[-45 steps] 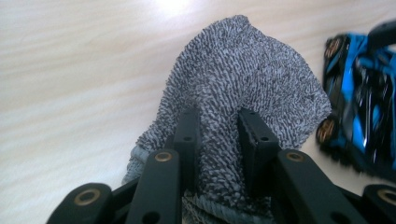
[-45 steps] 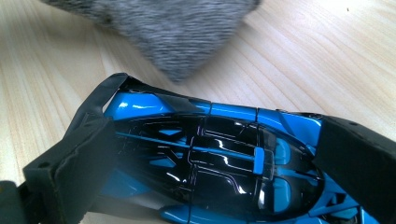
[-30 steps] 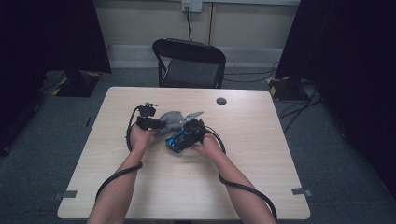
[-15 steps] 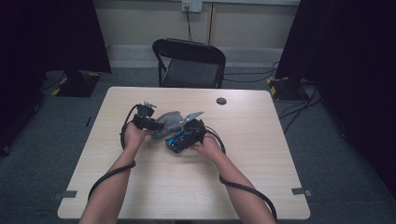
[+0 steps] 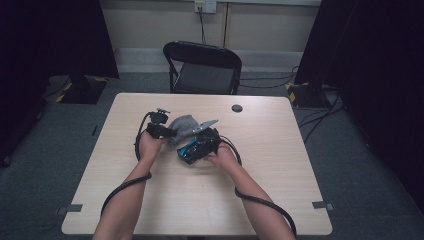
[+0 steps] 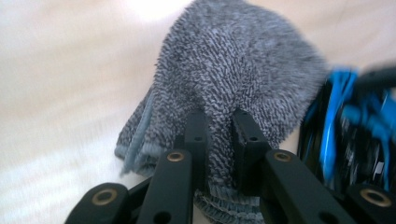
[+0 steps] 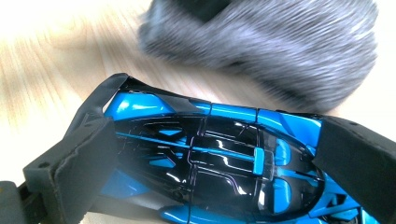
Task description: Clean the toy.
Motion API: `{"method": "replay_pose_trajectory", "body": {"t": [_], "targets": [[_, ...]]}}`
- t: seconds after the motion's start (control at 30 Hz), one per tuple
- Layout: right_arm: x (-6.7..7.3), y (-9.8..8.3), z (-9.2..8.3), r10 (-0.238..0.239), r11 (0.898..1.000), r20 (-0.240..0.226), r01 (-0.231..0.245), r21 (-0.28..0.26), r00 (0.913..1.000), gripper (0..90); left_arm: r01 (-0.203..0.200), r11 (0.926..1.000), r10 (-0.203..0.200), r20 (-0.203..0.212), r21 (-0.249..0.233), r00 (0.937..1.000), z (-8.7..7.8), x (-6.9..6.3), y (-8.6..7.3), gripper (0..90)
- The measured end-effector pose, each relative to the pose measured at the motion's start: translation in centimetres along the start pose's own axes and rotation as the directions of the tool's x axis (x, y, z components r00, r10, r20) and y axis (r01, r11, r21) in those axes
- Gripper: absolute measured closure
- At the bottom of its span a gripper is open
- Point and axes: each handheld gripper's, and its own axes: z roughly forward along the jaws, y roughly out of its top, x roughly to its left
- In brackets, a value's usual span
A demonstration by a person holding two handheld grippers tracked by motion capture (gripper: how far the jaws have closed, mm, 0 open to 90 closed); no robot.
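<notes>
Pale wood runs under both forearms on the table (image 5: 280, 200), and just past the hands the work sits close together. The right gripper (image 5: 200, 147) has its padded jaws pressed against the two ends of a blue and black toy car (image 7: 210, 163), holding it steady just above the tabletop. Beside it, the left gripper (image 6: 219, 140) has just been closing, and its jaws now pinch a fold of grey cloth (image 6: 243, 79), which lies bunched right behind the car and touches it. This looks like the wiping step: cloth gripped, car held. Next, the cloth likely needs dragging across the car's glossy top while the right grip stays firm. Farther off stands a dark folding chair (image 5: 202, 67).
</notes>
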Motion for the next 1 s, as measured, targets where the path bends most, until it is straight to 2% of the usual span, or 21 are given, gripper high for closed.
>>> {"method": "replay_pose_trajectory", "body": {"t": [0.1, 0.2, 0.23, 0.33, 0.53, 0.77, 0.93, 1.0], "targets": [[0.0, 0.0, 0.0, -0.003, 1.000, 0.000, 0.003, 0.000, 1.0000, 0.0, -0.024, 0.9995, 0.024, -0.011, 0.020, 0.9996, 0.9, -1.0, 0.7, 78.5], [0.0, 0.0, 0.0, 0.000, 1.000, 0.000, 0.000, -0.001, 1.0000, 0.0, -0.066, 0.9972, 0.065, 0.019, 0.035, 0.9977, 2.2, -2.3, 1.0, 78.3], [0.0, 0.0, 0.0, 0.000, 1.000, 0.000, 0.000, 0.001, 1.0000, 0.0, -0.092, 0.9944, 0.091, 0.029, 0.052, 0.9955, 2.6, -2.7, 1.0, 78.2], [0.0, 0.0, 0.0, 0.000, 1.000, 0.000, 0.000, 0.000, 1.0000, 0.0, -0.181, 0.9789, 0.180, 0.023, 0.095, 0.9835, 3.2, -3.4, 0.8, 78.6], [-0.1, -0.1, 0.0, -0.004, 1.000, -0.002, 0.004, -0.003, 1.0000, 0.0, -0.203, 0.9709, 0.195, 0.069, 0.127, 0.9783, 2.3, -2.2, 0.3, 79.7], [-0.1, 0.0, 0.0, -0.004, 1.000, -0.004, 0.004, -0.004, 1.0000, 0.0, -0.231, 0.9626, 0.219, 0.100, 0.141, 0.9706, 1.3, -1.7, -0.5, 80.3], [-0.1, -0.1, 0.0, -0.002, 1.000, -0.002, 0.002, -0.010, 1.0000, 0.0, -0.239, 0.9611, 0.225, 0.111, 0.139, 0.9681, 0.7, -1.4, -1.1, 80.2], [-0.1, -0.2, 0.0, -0.002, 1.000, -0.002, 0.002, -0.012, 1.0000, 0.0, -0.235, 0.9627, 0.220, 0.115, 0.134, 0.9686, 0.5, -1.3, -1.4, 80.2]]}}
